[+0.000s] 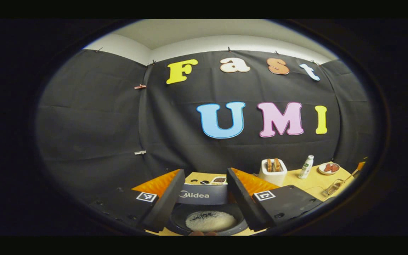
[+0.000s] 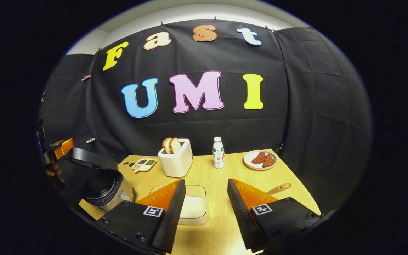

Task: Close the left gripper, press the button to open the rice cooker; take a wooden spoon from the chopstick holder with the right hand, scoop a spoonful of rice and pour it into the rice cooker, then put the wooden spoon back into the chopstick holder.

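Wooden spoon [image 2: 278, 188] lies near counter's [image 2: 225, 177] right edge; rice cooker [image 2: 102, 187] open. Your 2 tools, left tool [image 1: 204, 198] and right tool [image 2: 204, 209], gape released. Clumsy regrasp risks knocking spoon off.

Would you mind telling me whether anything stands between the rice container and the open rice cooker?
Nothing visible does: the rice container sits just right of the open rice cooker, with only bare table between them.

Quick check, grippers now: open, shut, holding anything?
Left gripper: open, holding nothing, poised over the open rice cooker.
Right gripper: open, holding nothing, above the rice container.
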### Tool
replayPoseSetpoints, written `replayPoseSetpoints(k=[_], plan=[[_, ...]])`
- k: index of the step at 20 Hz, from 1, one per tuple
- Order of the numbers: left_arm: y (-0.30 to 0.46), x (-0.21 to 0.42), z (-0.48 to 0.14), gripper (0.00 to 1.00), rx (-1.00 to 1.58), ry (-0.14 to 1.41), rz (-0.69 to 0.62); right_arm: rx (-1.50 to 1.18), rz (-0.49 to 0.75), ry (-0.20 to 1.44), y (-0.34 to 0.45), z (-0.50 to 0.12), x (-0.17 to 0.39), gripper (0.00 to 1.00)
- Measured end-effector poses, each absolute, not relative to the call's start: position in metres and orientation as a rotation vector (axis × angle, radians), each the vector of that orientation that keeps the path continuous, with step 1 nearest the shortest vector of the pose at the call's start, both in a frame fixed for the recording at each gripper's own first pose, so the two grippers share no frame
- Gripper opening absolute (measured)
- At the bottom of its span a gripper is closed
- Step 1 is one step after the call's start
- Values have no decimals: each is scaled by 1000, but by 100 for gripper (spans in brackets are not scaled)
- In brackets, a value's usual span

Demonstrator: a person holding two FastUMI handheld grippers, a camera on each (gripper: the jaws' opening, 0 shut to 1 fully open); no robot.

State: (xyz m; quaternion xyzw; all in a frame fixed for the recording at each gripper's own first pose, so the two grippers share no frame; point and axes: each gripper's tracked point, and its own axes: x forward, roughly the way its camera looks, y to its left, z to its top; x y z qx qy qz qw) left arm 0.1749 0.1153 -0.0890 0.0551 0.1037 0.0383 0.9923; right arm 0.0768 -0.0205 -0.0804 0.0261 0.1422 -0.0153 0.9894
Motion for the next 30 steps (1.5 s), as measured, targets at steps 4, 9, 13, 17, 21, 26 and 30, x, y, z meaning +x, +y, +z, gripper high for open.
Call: replayPoseSetpoints(k=[4,9,13,17,21,26,30], plan=[[117,151,-110,85,101,229,78,53,-26,301,-21,-83,74,75],[122,131,-146,86,90,301,105,57,-26,316,-22,-89,72,75],[125,114,-182,88,77,369,114,57,-25,328,-22,-94,72,75],[125,110,-193,86,81,379,126,76,-27,348,-21,-100,74,75],[124,106,-209,86,76,386,117,83,-21,361,-17,-103,75,75],[125,89,-235,87,50,425,106,77,1,367,-7,-106,78,75],[125,89,-237,87,46,412,112,75,10,371,-2,-107,79,75]])
